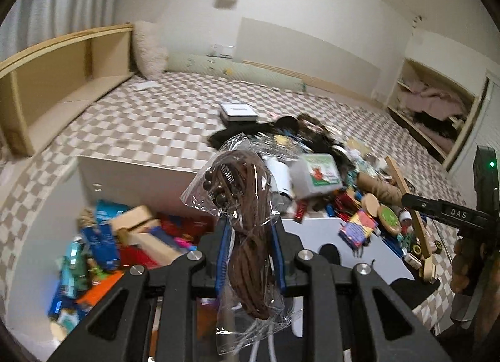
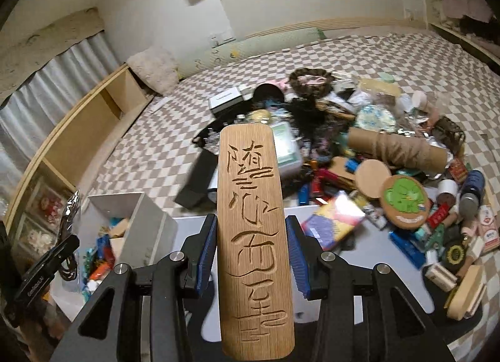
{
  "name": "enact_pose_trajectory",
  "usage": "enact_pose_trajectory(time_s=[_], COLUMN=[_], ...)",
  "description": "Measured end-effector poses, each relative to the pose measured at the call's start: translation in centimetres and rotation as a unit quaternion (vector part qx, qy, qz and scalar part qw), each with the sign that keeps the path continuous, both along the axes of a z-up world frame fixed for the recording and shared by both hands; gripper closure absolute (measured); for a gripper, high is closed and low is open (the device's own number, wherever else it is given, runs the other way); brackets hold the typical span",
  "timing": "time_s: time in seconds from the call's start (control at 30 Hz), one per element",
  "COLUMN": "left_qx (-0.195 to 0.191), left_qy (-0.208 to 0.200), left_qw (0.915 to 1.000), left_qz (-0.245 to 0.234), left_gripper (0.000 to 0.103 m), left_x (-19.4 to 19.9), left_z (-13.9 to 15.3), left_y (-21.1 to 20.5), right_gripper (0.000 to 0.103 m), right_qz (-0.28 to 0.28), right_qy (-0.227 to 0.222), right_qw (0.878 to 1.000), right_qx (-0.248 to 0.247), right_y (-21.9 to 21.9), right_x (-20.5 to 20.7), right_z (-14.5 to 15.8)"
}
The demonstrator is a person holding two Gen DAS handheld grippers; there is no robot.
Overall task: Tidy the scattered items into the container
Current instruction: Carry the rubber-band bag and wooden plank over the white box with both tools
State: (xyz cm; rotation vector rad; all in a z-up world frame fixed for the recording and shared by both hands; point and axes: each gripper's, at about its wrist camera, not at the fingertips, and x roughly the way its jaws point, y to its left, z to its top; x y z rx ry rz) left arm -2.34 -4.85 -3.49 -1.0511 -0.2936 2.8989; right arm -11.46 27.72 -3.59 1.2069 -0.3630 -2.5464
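Note:
My left gripper [image 1: 250, 237] is shut on a clear plastic bag of brown cord [image 1: 247, 221] and holds it in the air by the near right corner of the white container [image 1: 131, 171], which holds several colourful items. My right gripper [image 2: 251, 237] is shut on a carved wooden plaque [image 2: 254, 237], held upright above the small white table [image 2: 368, 252]. The right gripper and plaque also show in the left wrist view [image 1: 418, 234]. The container [image 2: 147, 218] sits at lower left in the right wrist view. A pile of scattered items [image 2: 359, 156] lies beyond.
The pile holds a twine-wrapped cardboard tube [image 2: 397, 149], a green-topped round coaster [image 2: 406, 202], a clear plastic box [image 1: 315, 177] and small packets. All rests on a checkered mat [image 1: 150, 124]. A wooden shelf [image 1: 56, 81] runs along the left wall.

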Motion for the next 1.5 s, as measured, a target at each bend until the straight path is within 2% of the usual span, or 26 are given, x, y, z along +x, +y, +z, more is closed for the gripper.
enact_pose_trajectory(time_s=[0.43, 0.73, 0.97, 1.2, 1.5], left_qx=[-0.013, -0.032, -0.029, -0.027, -0.026], left_qy=[0.015, 0.005, -0.007, -0.023, -0.034], left_qw=[0.9969, 0.9938, 0.9925, 0.9919, 0.9909], left_qz=[0.076, 0.106, 0.119, 0.122, 0.128], left_gripper=[0.079, 0.079, 0.079, 0.079, 0.079], left_x=[4.0, 5.6, 5.8, 5.8, 5.7], left_z=[0.7, -0.7, -1.8, -3.1, -3.8], left_y=[-8.2, -11.3, -12.9, -13.8, -14.5], right_gripper=[0.059, 0.059, 0.059, 0.059, 0.059], right_qz=[0.076, 0.139, 0.181, 0.222, 0.259], right_qy=[0.008, -0.001, -0.011, -0.034, -0.037], right_qw=[0.997, 0.990, 0.983, 0.975, 0.965], right_qx=[-0.012, -0.004, 0.001, 0.007, 0.015], right_y=[-11.1, -18.1, -22.6, -25.6, -28.2], right_x=[1.7, 3.0, 3.8, 4.8, 6.1], right_z=[0.9, 0.0, -0.9, -2.5, -3.3])
